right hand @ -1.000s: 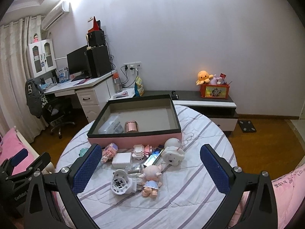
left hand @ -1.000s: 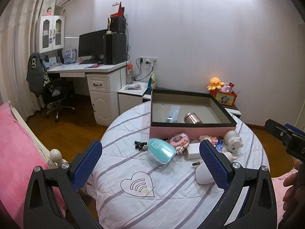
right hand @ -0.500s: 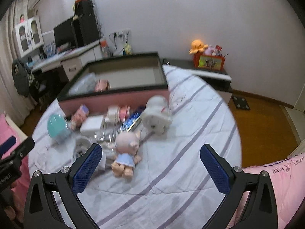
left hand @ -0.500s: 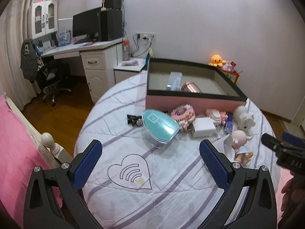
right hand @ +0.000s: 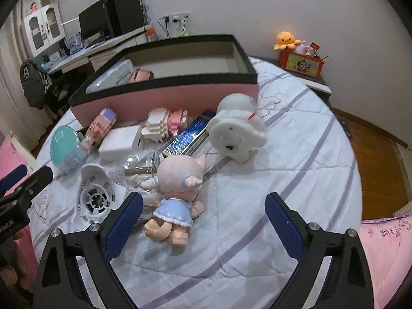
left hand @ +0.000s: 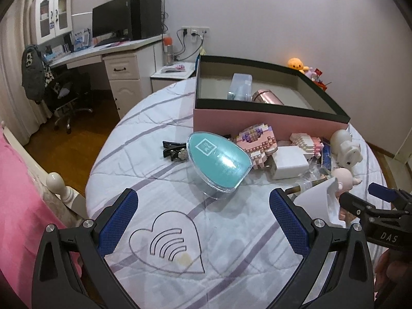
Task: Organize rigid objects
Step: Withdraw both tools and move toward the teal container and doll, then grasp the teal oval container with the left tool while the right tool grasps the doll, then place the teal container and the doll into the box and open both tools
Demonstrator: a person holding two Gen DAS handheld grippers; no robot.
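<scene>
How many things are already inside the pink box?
2 visible: a clear plastic case against the box's left side and a rose-gold can beside it. The near wall may hide more.

One pink box holds two items, a clear case and a rose-gold tin, at 12 o'clock on the round bed. Before it lie two brick-built models, one teal egg-shaped case, one white adapter, one black clip, one white fan, one blue box and two figurines: a doll at 6 o'clock, a white animal at 2
</scene>
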